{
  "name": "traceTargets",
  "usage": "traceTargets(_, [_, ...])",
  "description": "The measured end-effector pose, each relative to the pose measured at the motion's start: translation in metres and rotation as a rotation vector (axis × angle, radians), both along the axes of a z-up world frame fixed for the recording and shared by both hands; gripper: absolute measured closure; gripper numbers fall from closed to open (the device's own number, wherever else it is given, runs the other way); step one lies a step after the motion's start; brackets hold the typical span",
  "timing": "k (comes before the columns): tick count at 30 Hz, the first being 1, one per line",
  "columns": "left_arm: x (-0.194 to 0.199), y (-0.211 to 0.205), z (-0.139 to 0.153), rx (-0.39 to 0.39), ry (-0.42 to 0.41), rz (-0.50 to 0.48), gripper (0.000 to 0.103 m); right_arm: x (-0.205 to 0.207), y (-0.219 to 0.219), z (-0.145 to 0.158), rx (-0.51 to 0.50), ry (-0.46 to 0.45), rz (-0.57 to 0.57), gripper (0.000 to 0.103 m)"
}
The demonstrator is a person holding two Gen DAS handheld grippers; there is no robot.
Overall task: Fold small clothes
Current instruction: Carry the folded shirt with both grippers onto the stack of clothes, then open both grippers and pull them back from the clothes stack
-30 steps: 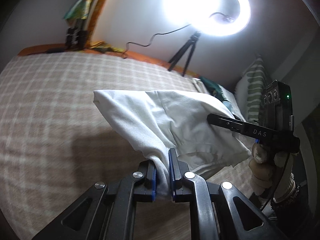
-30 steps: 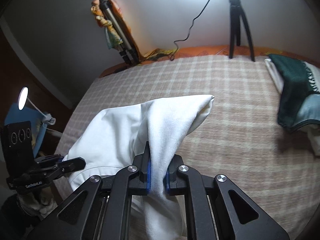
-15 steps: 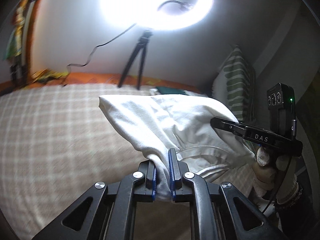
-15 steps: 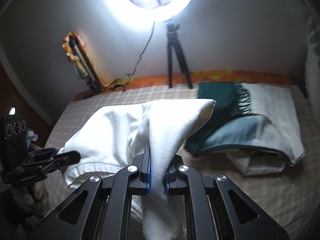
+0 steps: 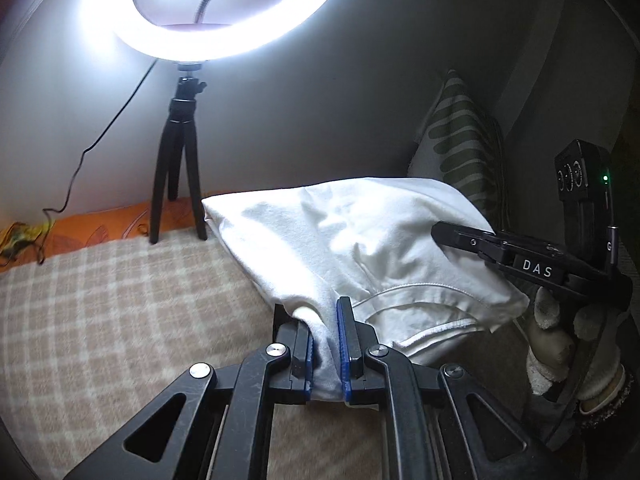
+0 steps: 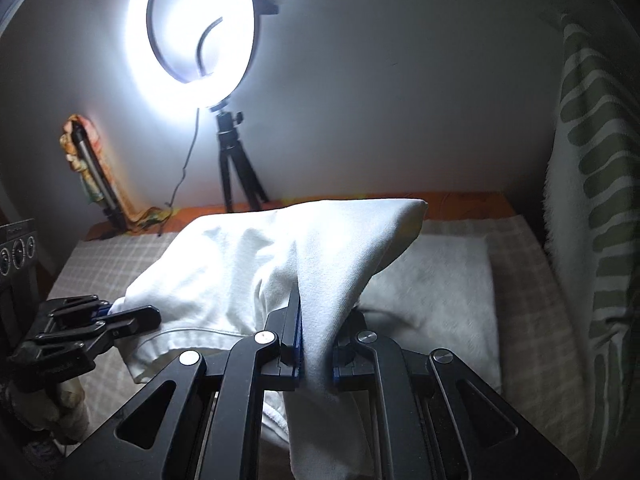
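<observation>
- Left wrist view: the left gripper (image 5: 325, 344) pinches a bunch of the white garment (image 5: 352, 236), lifted above the checked bedspread (image 5: 100, 312) to the right of the ring light (image 5: 224, 4), probably so it hangs clear for carrying or laying down.
- Right wrist view: the right gripper (image 6: 314, 344) pinches another fold of the garment, right of the ring light and above a pale folded cloth (image 6: 436, 280), likely the stacking spot.

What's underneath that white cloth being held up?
Under the white cloth lie the checked bedcover and, at right, a pale folded cloth. Whatever lies directly beneath its middle is hidden by the cloth.
</observation>
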State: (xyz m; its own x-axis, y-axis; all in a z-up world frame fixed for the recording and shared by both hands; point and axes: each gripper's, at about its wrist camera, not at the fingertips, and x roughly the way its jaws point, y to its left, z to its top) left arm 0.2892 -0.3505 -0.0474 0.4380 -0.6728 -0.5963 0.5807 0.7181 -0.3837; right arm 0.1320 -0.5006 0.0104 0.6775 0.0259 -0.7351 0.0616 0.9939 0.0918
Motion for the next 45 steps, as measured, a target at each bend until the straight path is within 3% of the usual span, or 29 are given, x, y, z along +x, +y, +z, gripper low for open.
traceTargets(9, [0.027,-0.038,-0.018,0.012,-0.002,-0.007,0.096,0.021,-0.041,-0.016,-0.042,0.001,-0.032,0.094])
traceTargets(19, [0.027,-0.061,-0.040,0.095,-0.004,-0.035,0.093,0.035,-0.073,-0.046,-0.071,0.063,-0.077,0.094])
traceTargets(21, [0.026,-0.062,-0.040,0.110,-0.009,-0.033,0.086,0.038,-0.075,-0.052,-0.084,0.081,-0.095,0.094])
traceTargets(23, [0.026,-0.065,-0.038,0.114,-0.010,-0.031,0.063,0.040,-0.078,-0.057,-0.094,0.094,-0.117,0.092])
traceTargets(26, [0.023,-0.064,-0.033,0.115,-0.018,-0.043,0.048,0.040,-0.082,-0.058,-0.129,0.102,-0.152,0.087])
traceTargets(27, [0.022,-0.065,-0.032,0.122,-0.028,-0.044,0.044,0.039,-0.082,-0.057,-0.139,0.105,-0.157,0.083])
traceTargets(28, [0.019,-0.065,-0.030,0.133,-0.043,-0.043,0.031,0.038,-0.082,-0.056,-0.154,0.105,-0.167,0.078])
traceTargets(29, [0.016,-0.065,-0.028,0.139,-0.058,-0.046,0.021,0.036,-0.081,-0.053,-0.163,0.100,-0.177,0.065])
traceTargets(30, [0.013,-0.065,-0.025,0.140,-0.071,-0.048,0.019,0.035,-0.081,-0.051,-0.164,0.091,-0.180,0.053])
traceTargets(32, [0.009,-0.065,-0.022,0.149,-0.085,-0.047,0.012,0.030,-0.077,-0.044,-0.164,0.071,-0.183,0.050])
traceTargets(36, [0.003,-0.060,-0.016,0.162,-0.073,-0.032,0.006,0.024,-0.067,-0.031,-0.187,0.060,-0.203,0.031])
traceTargets(41, [-0.013,-0.043,-0.003,0.169,-0.084,-0.010,0.005,0.010,-0.047,-0.010,-0.201,0.031,-0.209,0.031])
traceTargets(45, [-0.029,-0.021,0.012,0.166,-0.107,0.012,0.002,-0.002,-0.031,0.004,-0.197,0.001,-0.209,0.024])
